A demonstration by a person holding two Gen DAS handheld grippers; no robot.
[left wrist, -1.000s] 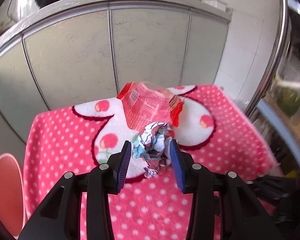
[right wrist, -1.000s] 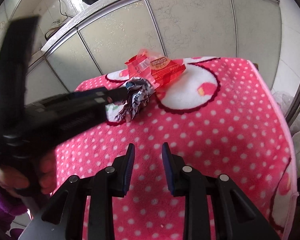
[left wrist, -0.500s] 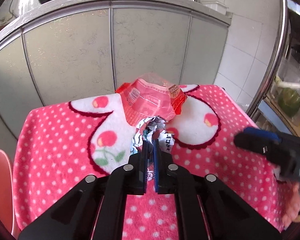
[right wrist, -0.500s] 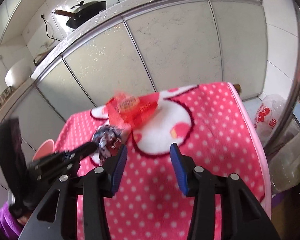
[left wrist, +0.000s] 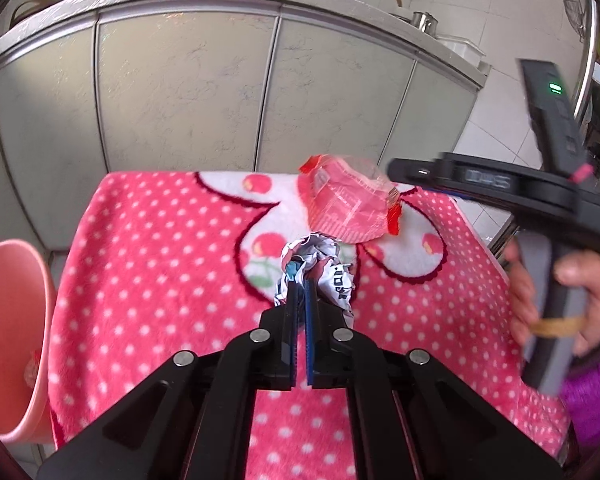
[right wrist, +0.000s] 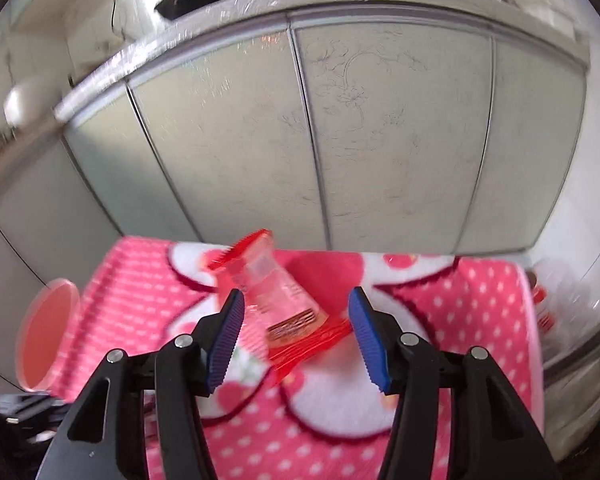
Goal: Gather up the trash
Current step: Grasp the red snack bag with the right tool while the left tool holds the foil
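My left gripper [left wrist: 300, 292] is shut on a crumpled silver foil wrapper [left wrist: 324, 264] and holds it above the pink dotted cloth [left wrist: 160, 272]. A clear red plastic wrapper [left wrist: 346, 210] lies on the cloth just beyond it. In the right wrist view that red wrapper [right wrist: 272, 292] sits between and just past my right gripper's [right wrist: 296, 332] open blue pads. The right gripper's body also shows at the right of the left wrist view [left wrist: 540, 200], held in a hand.
A pink bin [left wrist: 14, 320] stands at the cloth's left edge; it also shows in the right wrist view [right wrist: 46, 336]. Grey cabinet doors [left wrist: 180, 96] rise behind the cloth. A plastic bottle [right wrist: 548, 300] lies off the right edge.
My left gripper shut on the foil wrapper and lifted it. My right gripper opened wider and moved forward to the red wrapper.
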